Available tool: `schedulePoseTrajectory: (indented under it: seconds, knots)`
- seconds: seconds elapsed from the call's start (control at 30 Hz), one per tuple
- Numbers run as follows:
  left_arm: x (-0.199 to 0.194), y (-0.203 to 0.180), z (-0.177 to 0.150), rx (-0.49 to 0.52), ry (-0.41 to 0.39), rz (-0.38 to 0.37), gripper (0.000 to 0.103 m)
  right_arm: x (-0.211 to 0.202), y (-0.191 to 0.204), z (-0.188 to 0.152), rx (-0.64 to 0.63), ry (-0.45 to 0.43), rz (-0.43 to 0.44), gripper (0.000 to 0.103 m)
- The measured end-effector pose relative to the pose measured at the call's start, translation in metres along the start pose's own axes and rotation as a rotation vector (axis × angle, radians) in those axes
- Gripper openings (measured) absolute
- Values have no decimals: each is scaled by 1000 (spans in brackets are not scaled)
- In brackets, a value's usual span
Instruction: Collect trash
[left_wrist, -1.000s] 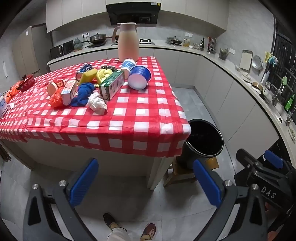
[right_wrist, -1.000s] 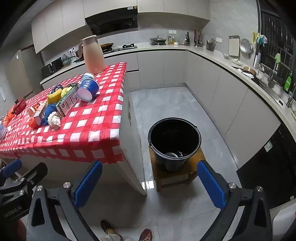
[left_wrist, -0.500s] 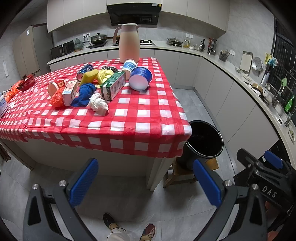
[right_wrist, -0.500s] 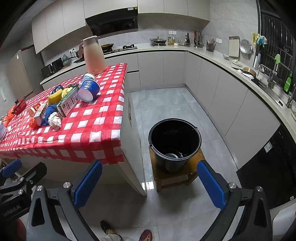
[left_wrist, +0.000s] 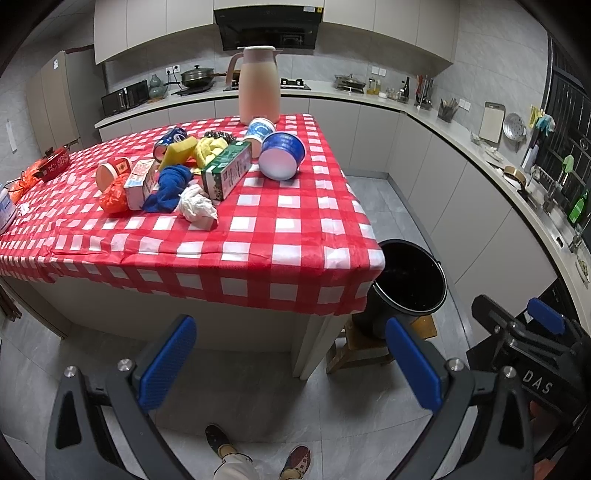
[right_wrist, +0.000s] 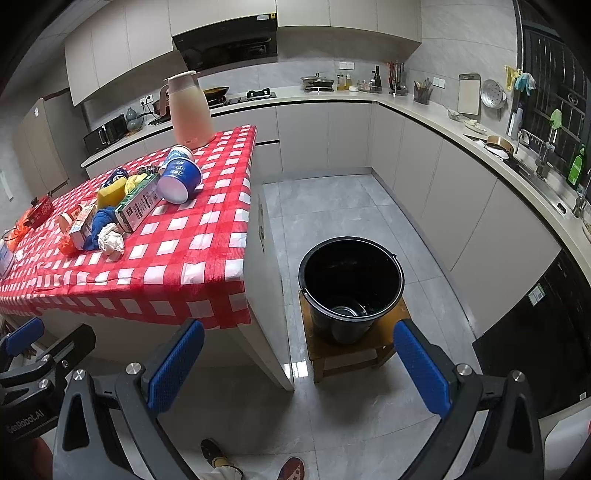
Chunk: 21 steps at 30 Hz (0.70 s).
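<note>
**Both grippers wait before the desk, nothing picked yet**

The left gripper (left_wrist: 288, 363) and the right gripper (right_wrist: 299, 365) both hang with jaws wide apart and empty. The trash pile (left_wrist: 192, 173) lies on the desk (left_wrist: 258, 254), well ahead of the left jaws and above them. The black bucket (right_wrist: 351, 280) stands on a low stool (right_wrist: 354, 350) just ahead of the right jaws, beside the desk corner, probably so that trash can be dropped in easily.

Grey tiled floor (right_wrist: 343, 206), pale cabinets (right_wrist: 325, 136) under an L-shaped counter (right_wrist: 436, 114), range hood (left_wrist: 266, 22) overhead; perhaps a barred window (right_wrist: 554, 70) at right.
</note>
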<state>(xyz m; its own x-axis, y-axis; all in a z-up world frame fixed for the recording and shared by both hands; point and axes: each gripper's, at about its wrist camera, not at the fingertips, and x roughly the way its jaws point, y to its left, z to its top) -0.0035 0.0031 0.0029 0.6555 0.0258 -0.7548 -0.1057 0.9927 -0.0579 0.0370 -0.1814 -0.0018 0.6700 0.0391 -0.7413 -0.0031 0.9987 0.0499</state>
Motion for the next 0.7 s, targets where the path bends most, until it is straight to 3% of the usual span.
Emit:
schedulePoseTrajectory:
  seconds: [0.7]
  knots:
    - [2,5,1,-6,-2,3,103,5,10,3,-19,-3,3,103]
